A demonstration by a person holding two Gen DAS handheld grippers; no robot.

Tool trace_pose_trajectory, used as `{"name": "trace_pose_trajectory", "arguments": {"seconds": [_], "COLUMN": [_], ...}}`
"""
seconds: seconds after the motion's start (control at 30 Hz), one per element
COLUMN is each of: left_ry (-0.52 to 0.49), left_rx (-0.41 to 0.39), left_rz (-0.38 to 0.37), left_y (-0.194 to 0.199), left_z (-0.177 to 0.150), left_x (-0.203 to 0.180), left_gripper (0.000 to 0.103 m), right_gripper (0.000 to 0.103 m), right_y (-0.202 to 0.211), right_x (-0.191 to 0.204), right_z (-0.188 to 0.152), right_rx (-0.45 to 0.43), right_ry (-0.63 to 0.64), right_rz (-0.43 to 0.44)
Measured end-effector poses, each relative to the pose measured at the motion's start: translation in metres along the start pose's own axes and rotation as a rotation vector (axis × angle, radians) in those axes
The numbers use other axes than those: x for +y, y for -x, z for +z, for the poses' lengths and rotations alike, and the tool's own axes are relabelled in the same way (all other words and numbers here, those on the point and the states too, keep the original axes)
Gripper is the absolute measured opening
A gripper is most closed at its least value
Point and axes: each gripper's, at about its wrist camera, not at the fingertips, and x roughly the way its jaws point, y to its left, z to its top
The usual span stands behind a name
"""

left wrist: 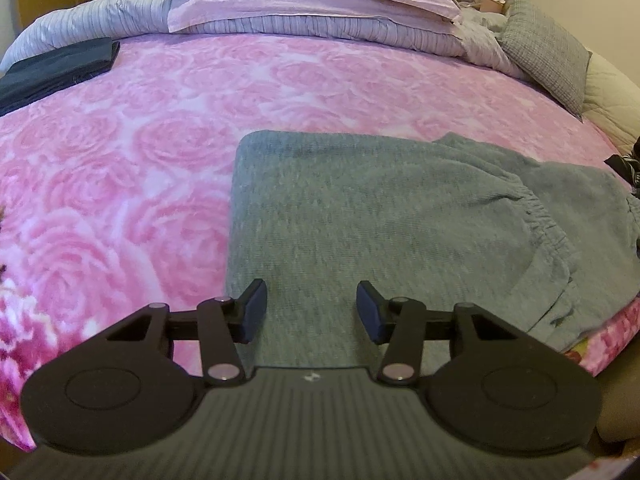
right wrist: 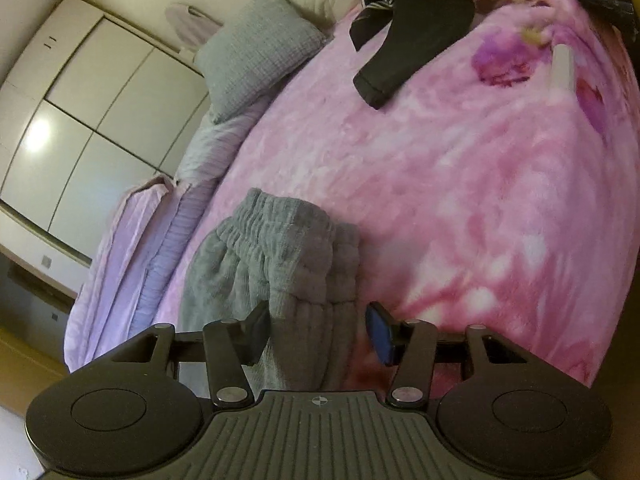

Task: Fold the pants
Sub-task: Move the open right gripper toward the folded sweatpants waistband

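My left gripper (left wrist: 311, 312) sits part open, nothing pinched, over the near edge of the grey pants (left wrist: 360, 216). My right gripper (right wrist: 318, 330) is part open, straddling bunched waistband, pads not pressing. Pants lie folded on the pink blanket (left wrist: 132, 152).

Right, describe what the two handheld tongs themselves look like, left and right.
Both look alike. The left tongs have a dark grey ribbed body with a small pale mark at its front edge, two round black discs at the sides, black link arms with silver rivets, and dark flat pads. The right tongs match, but carry a crosshair mark, and one pad looks blue. No cables, hands or sleeves show.
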Motion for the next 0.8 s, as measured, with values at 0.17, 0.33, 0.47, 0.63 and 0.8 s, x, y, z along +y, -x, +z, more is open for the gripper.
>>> {"name": "trace_pose_trajectory", "arguments": {"seconds": [0.17, 0.33, 0.47, 0.63, 0.8], "left_ry": [0.005, 0.011, 0.064, 0.08, 0.098], "left_rx": [0.0, -0.004, -0.002, -0.014, 0.02], "left_rz": [-0.004, -0.006, -0.031, -0.025, 0.009], "left_y": [-0.004, -0.007, -0.005, 0.008, 0.022], "left_z": [0.002, 0.004, 0.005, 0.005, -0.006], "left_x": [-0.001, -0.003, 0.005, 0.017, 0.045], "left_gripper": [0.046, 0.046, 0.046, 0.045, 0.045], "right_gripper": [0.053, 0.056, 0.056, 0.055, 0.057], "right_y": [0.004, -0.017, -0.027, -0.003, 0.032], "right_x": [-0.011, -0.006, -0.006, 0.007, 0.094], "right_z": [-0.001, 0.003, 0.002, -0.002, -0.071], "right_rx": [0.047, 0.064, 0.066, 0.018, -0.044], "right_ry": [-0.052, -0.044, -0.039, -0.016, 0.584], "right_rz": [0.025, 0.074, 0.089, -0.024, -0.117]}}
